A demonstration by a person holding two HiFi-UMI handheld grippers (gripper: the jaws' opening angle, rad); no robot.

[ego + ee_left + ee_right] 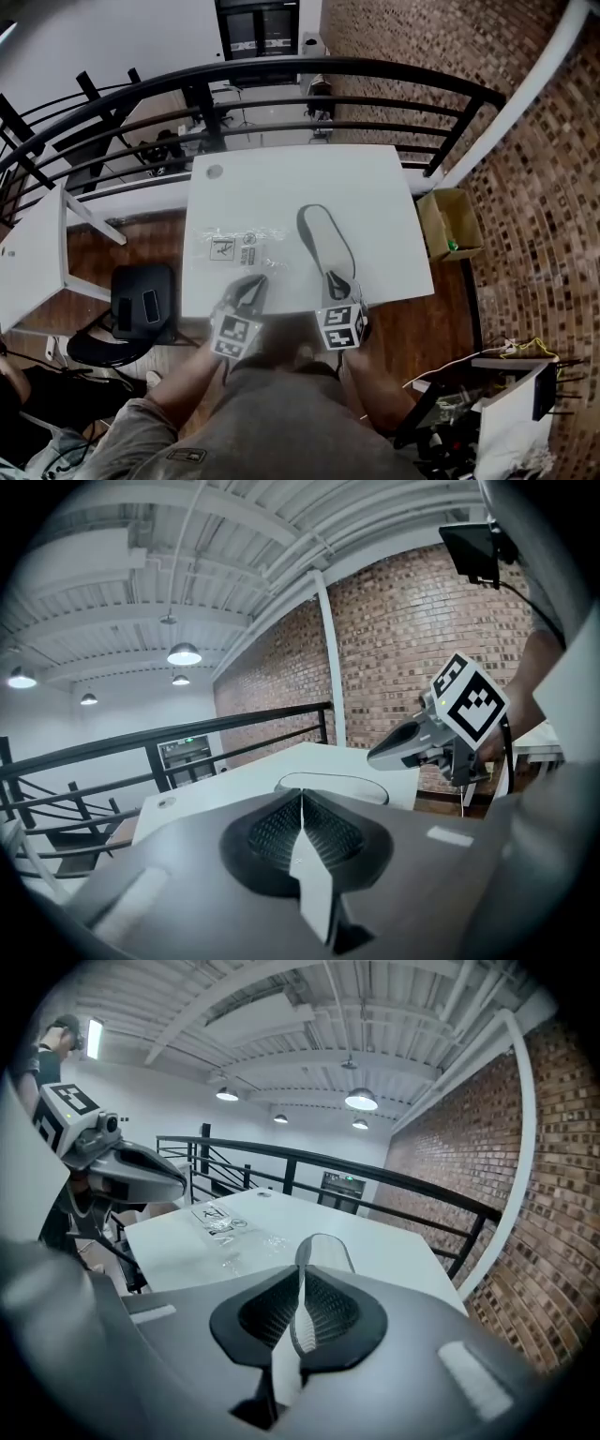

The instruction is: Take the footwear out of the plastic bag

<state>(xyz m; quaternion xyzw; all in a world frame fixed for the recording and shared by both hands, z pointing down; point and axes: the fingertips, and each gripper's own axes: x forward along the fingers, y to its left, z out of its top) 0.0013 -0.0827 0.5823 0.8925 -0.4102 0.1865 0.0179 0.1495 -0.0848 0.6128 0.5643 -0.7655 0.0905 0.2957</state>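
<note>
A flat grey slipper with a dark rim lies bare on the white table, right of centre. It also shows as a low oval in the left gripper view and in the right gripper view. An empty-looking clear plastic bag with printed symbols lies flat to its left. My right gripper hangs just above the slipper's near end, jaws together with nothing seen between them. My left gripper is at the table's front edge near the bag, shut and empty.
A black railing runs behind the table. An open cardboard box stands on the floor at right, a black chair at left, and a second white table further left. A small round disc sits at the table's far left corner.
</note>
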